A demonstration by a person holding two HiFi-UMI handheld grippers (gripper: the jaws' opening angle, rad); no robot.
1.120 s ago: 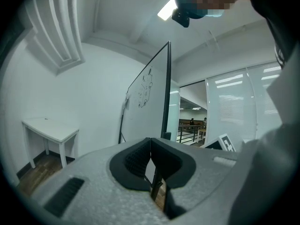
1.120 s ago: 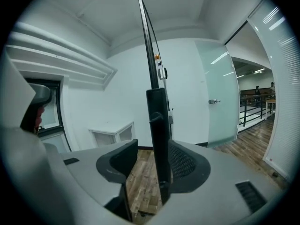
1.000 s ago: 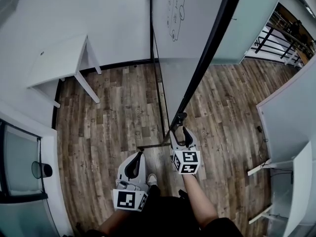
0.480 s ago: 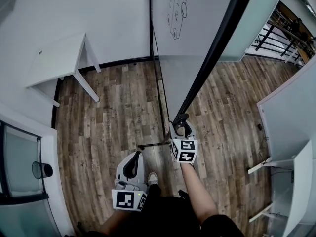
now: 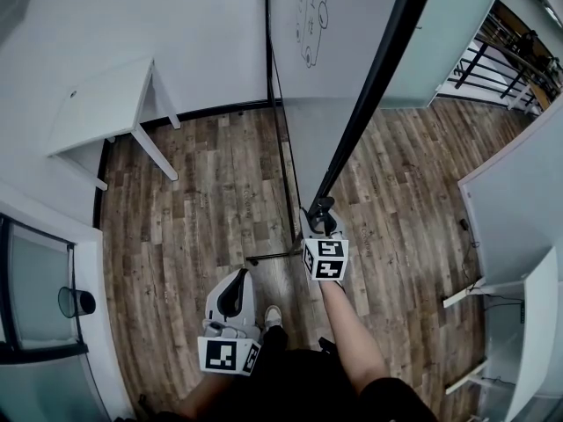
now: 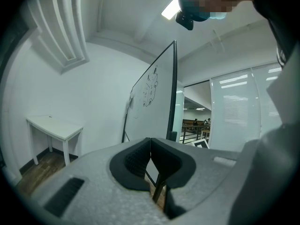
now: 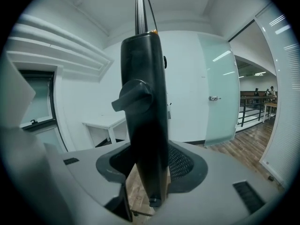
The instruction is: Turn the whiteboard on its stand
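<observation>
Hanging close by the person's legs, the left gripper [image 5: 237, 281] is pinched together and empty. Ahead, the right gripper [image 5: 323, 218] straddles the black frame end [image 7: 145, 102] of the whiteboard [image 5: 339, 51]. Its wide-set jaws have just been closing and appear to clamp it. The board rises edge-on from its stand [image 5: 273, 258]. With the grasp looking settled, the next move is probably a steady sideways swing of that edge.
</observation>
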